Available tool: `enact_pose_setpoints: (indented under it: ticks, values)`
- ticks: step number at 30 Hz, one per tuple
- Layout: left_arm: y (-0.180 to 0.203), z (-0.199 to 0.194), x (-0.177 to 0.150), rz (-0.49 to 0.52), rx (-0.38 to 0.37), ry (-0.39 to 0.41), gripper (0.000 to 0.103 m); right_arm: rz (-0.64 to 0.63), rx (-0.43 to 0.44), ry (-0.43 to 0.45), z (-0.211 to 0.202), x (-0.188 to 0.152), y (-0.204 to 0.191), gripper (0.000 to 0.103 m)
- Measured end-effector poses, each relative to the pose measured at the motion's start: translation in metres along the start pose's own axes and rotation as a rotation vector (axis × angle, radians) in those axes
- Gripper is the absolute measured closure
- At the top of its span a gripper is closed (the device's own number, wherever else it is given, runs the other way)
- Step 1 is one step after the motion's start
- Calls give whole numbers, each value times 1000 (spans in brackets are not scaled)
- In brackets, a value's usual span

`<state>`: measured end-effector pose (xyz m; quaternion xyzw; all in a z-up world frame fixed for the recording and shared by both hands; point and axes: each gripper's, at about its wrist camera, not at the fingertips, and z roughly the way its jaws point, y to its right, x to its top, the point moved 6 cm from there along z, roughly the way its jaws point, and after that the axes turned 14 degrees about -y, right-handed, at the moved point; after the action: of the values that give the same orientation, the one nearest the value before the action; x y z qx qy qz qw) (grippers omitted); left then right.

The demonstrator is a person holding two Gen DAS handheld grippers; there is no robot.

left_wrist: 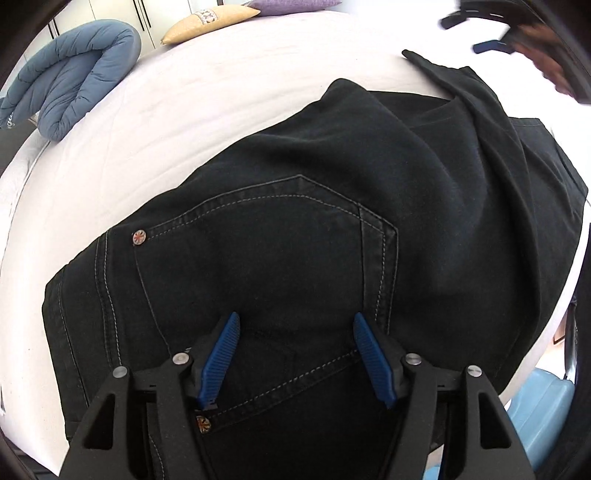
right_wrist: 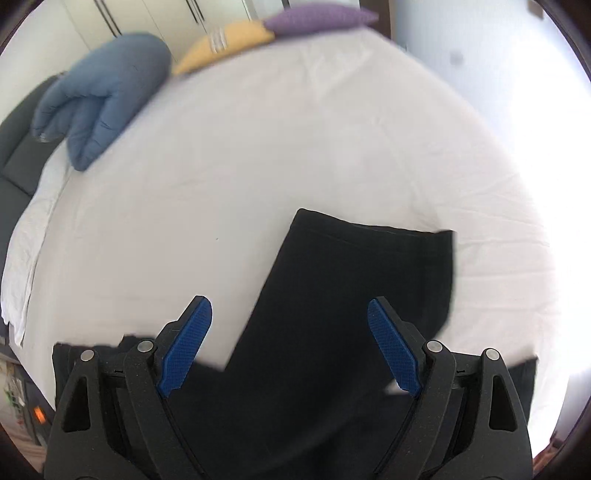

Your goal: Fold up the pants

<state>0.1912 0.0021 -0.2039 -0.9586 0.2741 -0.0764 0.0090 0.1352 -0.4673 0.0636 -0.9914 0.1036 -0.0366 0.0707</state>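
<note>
Now black pants (left_wrist: pixel 295 229) on white bed (left_wrist: pixel 221 96), leg hem (right_wrist: pixel 369 230) bordering bare sheet

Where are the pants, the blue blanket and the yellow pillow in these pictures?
pants (left_wrist: pixel 295 258), left wrist view, on the back pocket.
blue blanket (left_wrist: pixel 74 81), left wrist view, on the middle of its folded bulk.
yellow pillow (left_wrist: pixel 210 23), left wrist view, on its middle near the printed patch.
</note>
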Motion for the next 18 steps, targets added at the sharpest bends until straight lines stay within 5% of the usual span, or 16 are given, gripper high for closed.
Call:
enact_pose_setpoints:
  ticks: [7,11,13,15,18]
  values:
    - [-5,4,-18,-19,3,33,35,71,-286,-153,84,46,11,17]
    - [-7,2,-33,-24,-6,48,35,111,-227,-145,101,53,15,21]
    - [-8,2,-34,-24,-8,54,35,110,-170,-121,96,59,17,62]
    - [-8,-1,-38,-26,-7,59,35,109,-123,-99,87,63,18,90]
    - [-11,-3,-43,-33,-3,62,36,116,-70,-33,69,61,25,95]
